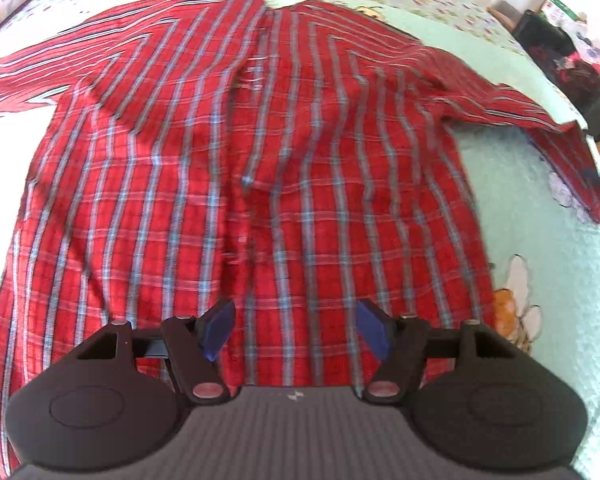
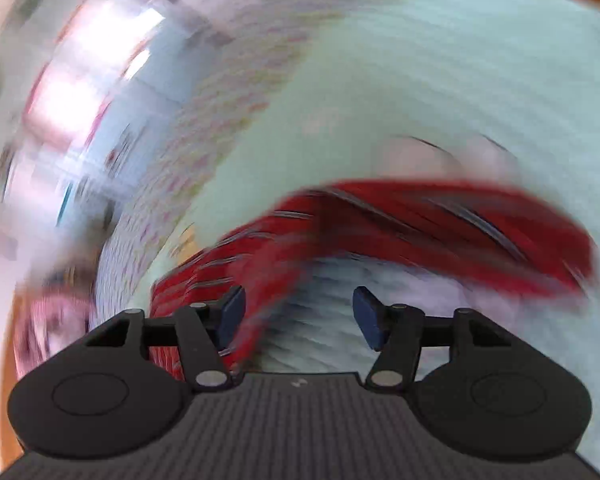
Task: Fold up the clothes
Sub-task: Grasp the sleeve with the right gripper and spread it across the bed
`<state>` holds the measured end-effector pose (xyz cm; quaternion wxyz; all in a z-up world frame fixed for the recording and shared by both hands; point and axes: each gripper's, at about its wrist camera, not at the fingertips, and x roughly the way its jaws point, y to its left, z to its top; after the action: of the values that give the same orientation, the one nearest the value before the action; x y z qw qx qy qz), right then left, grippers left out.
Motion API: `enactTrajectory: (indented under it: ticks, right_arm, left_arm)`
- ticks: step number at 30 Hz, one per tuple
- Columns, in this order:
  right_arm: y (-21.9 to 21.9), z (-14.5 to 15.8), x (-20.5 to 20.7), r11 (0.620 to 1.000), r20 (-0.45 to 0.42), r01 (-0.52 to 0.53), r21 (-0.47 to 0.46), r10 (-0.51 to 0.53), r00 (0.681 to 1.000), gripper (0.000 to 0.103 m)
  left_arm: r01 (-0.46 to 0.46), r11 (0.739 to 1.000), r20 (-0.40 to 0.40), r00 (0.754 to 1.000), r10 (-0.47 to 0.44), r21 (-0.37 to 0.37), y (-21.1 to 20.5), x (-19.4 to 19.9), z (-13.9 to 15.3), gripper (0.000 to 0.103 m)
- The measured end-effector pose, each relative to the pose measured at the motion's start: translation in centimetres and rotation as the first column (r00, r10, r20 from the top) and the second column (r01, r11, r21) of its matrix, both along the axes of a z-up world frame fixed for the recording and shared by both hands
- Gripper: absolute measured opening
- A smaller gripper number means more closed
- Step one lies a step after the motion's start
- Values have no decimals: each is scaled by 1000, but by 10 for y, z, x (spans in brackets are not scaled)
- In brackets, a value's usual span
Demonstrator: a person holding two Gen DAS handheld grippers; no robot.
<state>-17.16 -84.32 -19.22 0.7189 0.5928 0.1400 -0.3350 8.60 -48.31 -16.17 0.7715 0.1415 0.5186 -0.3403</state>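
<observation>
Open bedspread beside spread shirt

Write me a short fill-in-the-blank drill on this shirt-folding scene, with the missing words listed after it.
1. The plaid shirt is mostly the colour ____.
2. The shirt lies spread on a pale green ____.
3. The left gripper holds its jaws ____ above the shirt's hem, with nothing between them.
4. The pads on the right gripper are coloured ____.

Missing words: red; bedspread; open; blue
</observation>
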Motion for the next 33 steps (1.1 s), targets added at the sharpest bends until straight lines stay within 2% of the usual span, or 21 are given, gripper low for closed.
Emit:
enactTrajectory:
  ticks: [2,6,8,11,13,14,15,17,19,20,21,22,23,24,25,26,27,28,30,31,33]
  right_arm:
    - [-3,-27,-18,983,120,144,114,-157,980,64]
    - [-5,-68,-32,893,297,322,315,-415,860,64]
    - [-3,-79,-29,839,334,386,384,-516,789,69]
    - [1,-92,-29,714,349,474,515,-680,645,75]
    - [-3,-92,-26,692,346,510,511,-709,614,75]
    - [-6,-91,-23,696,332,518,497,-705,627,58]
    - [-12,-87,-21,710,317,518,477,-689,652,12]
    - [-26,-54,-23,785,311,518,340,-614,726,6]
    - [-40,17,-20,882,300,470,-16,-444,844,5]
    - [-45,56,-16,887,262,405,-220,-347,901,5]
    - [-48,82,-12,874,209,340,-346,-281,937,5]
    - [-50,105,-8,851,149,269,-451,-225,963,5]
    - [-53,110,-10,847,103,218,-485,-192,976,6]
    - [-56,111,-12,848,59,172,-502,-164,985,11]
    - [-64,94,-21,879,-2,154,-452,-174,985,21]
    - [-72,74,-31,912,-68,147,-383,-187,980,44]
    - [-81,53,-41,939,-135,144,-312,-193,972,51]
    - [-83,34,-53,952,-178,207,-226,-249,952,50]
    - [-63,6,-86,924,-51,367,-109,-373,926,50]
    - [-49,-5,-92,919,20,387,-72,-387,922,50]
    - [-22,-19,-77,941,34,338,-29,-337,941,50]
  left_arm:
    - [23,1000,10,1000,-23,2,-2,-7,5,69]
    - [36,999,12,999,-37,20,-4,-12,10,69]
    - [41,999,14,999,-42,26,-5,-15,11,69]
    - [50,998,14,999,-50,28,-9,-17,14,69]
    - [56,998,11,998,-56,25,-13,-18,16,69]
    - [59,998,10,998,-59,24,-15,-19,17,69]
    - [63,998,9,998,-63,23,-16,-20,19,69]
    - [65,998,8,998,-65,19,-17,-20,22,69]
    - [66,998,8,998,-66,17,-18,-19,25,69]
    - [66,998,9,998,-67,17,-18,-19,25,69]
    - [67,998,9,998,-67,17,-18,-18,25,69]
    - [65,998,5,998,-66,17,-18,-17,25,69]
    - [62,998,-3,998,-62,16,-19,-17,24,69]
    - [58,998,-10,998,-58,16,-20,-16,22,69]
    - [56,998,-17,998,-55,12,-22,-16,22,69]
    - [58,998,-21,998,-58,5,-24,-16,23,69]
    - [65,998,-20,998,-65,0,-25,-18,25,69]
    - [72,997,-15,997,-72,-2,-27,-20,26,69]
    - [79,997,-6,997,-79,1,-27,-21,27,69]
    - [77,997,-8,997,-77,8,-27,-21,25,69]
    - [75,997,-12,997,-75,25,-27,-20,20,69]
